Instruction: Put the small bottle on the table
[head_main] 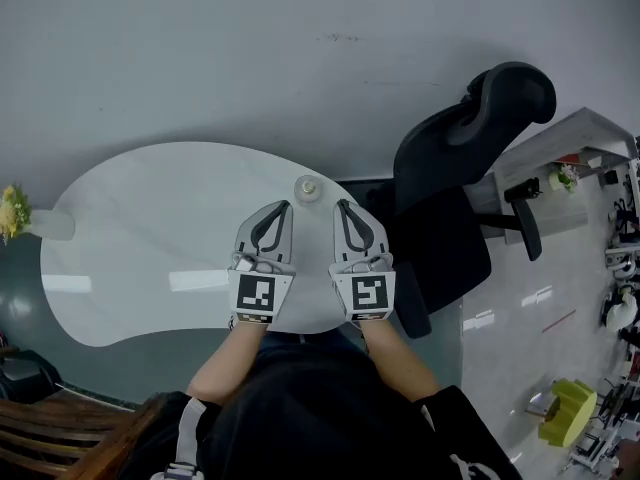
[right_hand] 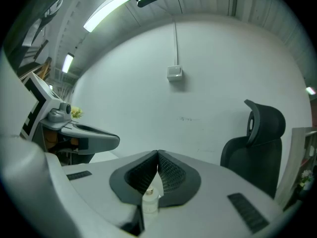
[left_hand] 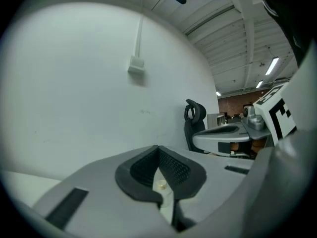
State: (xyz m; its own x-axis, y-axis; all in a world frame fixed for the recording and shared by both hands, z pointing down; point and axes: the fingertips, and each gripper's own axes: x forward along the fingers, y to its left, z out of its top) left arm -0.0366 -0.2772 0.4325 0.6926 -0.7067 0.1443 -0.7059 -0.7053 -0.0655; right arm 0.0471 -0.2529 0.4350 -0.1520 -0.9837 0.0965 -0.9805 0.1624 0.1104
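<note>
White glossy table (head_main: 130, 228) against a pale wall (right_hand: 198, 93) (black chair (head_main: 445, 243) beside).

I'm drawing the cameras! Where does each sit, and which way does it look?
Head view: on the person's head, looking down at the table; forearms, left gripper, right gripper show.
Left gripper view: on the left gripper, facing the wall past its shut jaws.
Right gripper view: on the right gripper, same way, jaws shut.
Both gripper views share the small bottle and black chair.
</note>
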